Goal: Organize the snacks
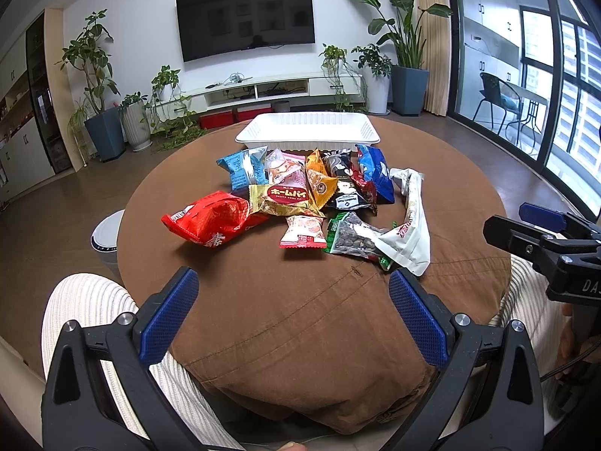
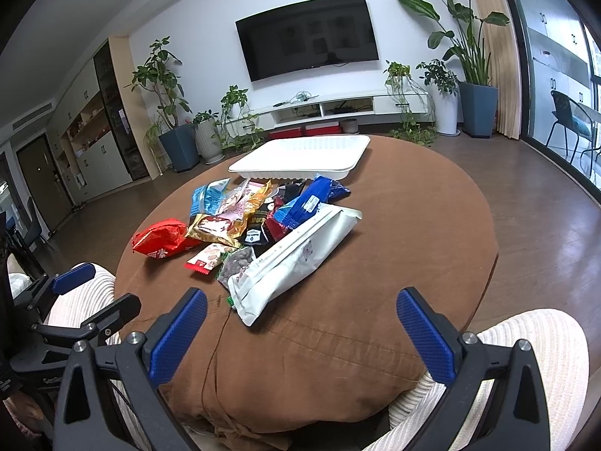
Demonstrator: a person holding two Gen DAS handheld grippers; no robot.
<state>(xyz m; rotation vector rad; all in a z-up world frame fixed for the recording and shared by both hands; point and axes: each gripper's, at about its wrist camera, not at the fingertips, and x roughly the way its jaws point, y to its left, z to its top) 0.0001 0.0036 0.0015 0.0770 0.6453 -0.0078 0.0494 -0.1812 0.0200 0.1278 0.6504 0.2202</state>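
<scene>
A pile of snack packets lies on a round brown-cloth table [image 1: 300,319]: a red bag [image 1: 214,220], a gold packet [image 1: 287,197], a light blue packet [image 1: 240,167], a dark blue packet [image 1: 375,173], a long white bag [image 1: 409,233] [image 2: 296,259]. An empty white tray [image 1: 308,129] [image 2: 304,158] stands behind the pile. My left gripper [image 1: 293,312] is open and empty, near the table's front edge. My right gripper [image 2: 300,334] is open and empty, just short of the white bag.
The right gripper's body [image 1: 544,248] shows at the right of the left wrist view. The person's cream-trousered knees [image 2: 526,368] sit at the table's near edge. A white bin [image 1: 107,235] stands left of the table. Potted plants, a TV unit and a wall TV are behind.
</scene>
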